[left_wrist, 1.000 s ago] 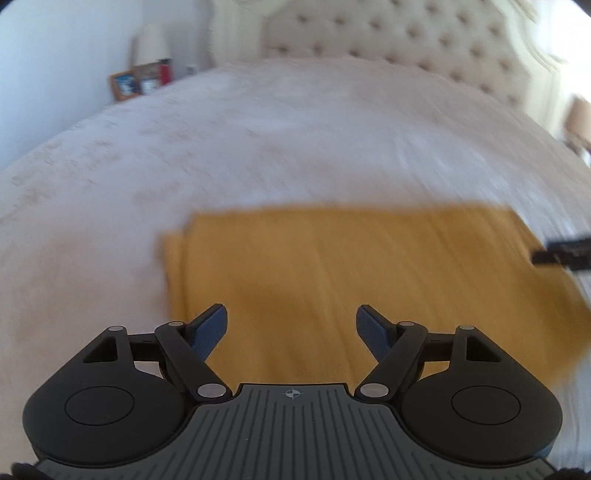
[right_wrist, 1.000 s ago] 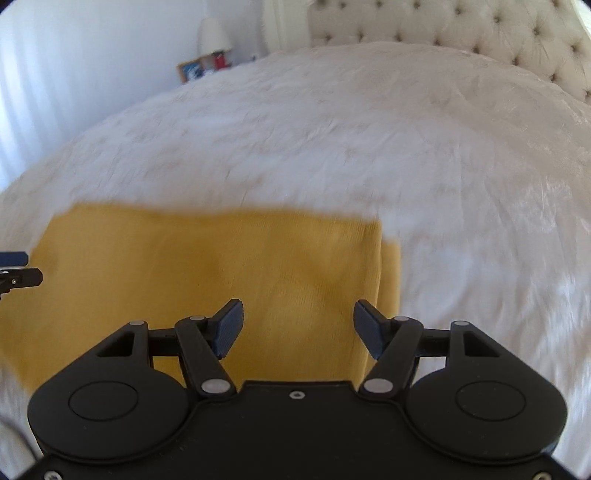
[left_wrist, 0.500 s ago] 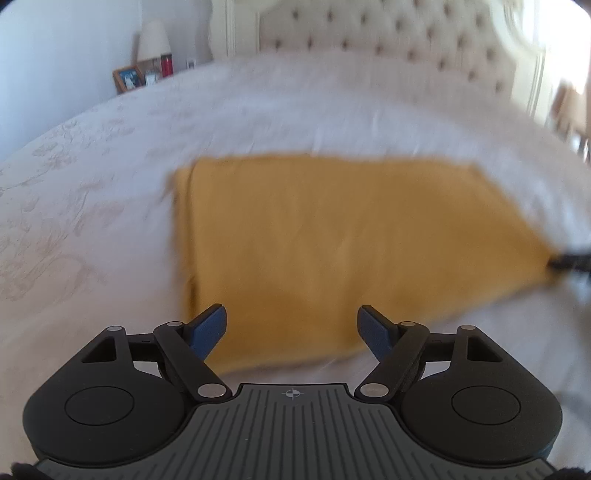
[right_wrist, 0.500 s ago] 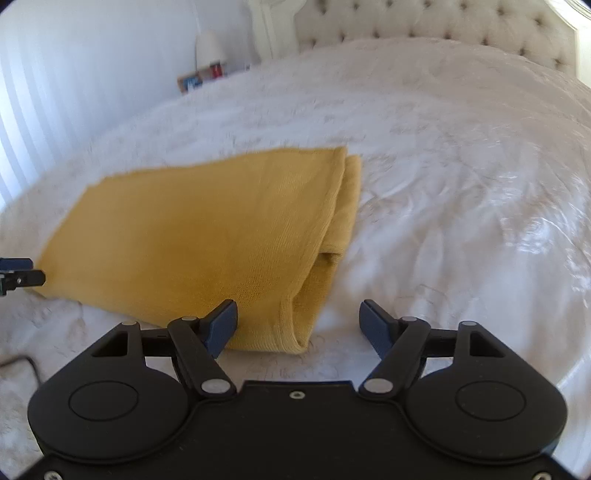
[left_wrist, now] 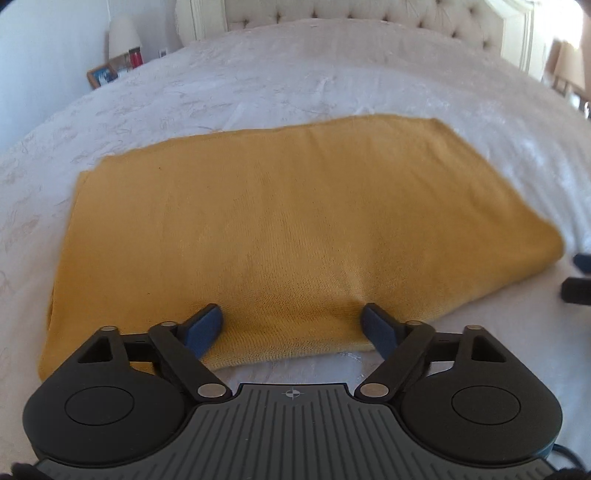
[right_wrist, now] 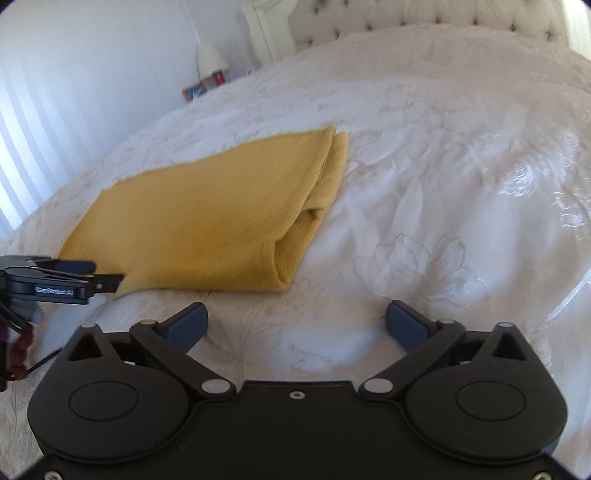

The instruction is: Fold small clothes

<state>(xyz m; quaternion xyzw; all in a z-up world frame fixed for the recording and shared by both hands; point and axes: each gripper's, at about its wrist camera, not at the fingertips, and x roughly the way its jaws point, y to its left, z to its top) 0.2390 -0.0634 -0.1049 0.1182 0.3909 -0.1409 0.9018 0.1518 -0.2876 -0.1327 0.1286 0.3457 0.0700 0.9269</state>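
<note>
Your left tool (left_wrist: 291, 325), jaws opening, straddles the near edge of the folded yellow garment (left_wrist: 295, 221), while your right tool (right_wrist: 295, 325) opens over bare bed (right_wrist: 461, 184) beside its layered end.

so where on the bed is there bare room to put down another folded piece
The white bedspread lies bare to the right of the yellow garment, and also between it and the tufted headboard. The strip between the garment's near edge and the right gripper is free but narrow. It is crowded at the garment's near left corner, where the left gripper reaches over the cloth.
</note>
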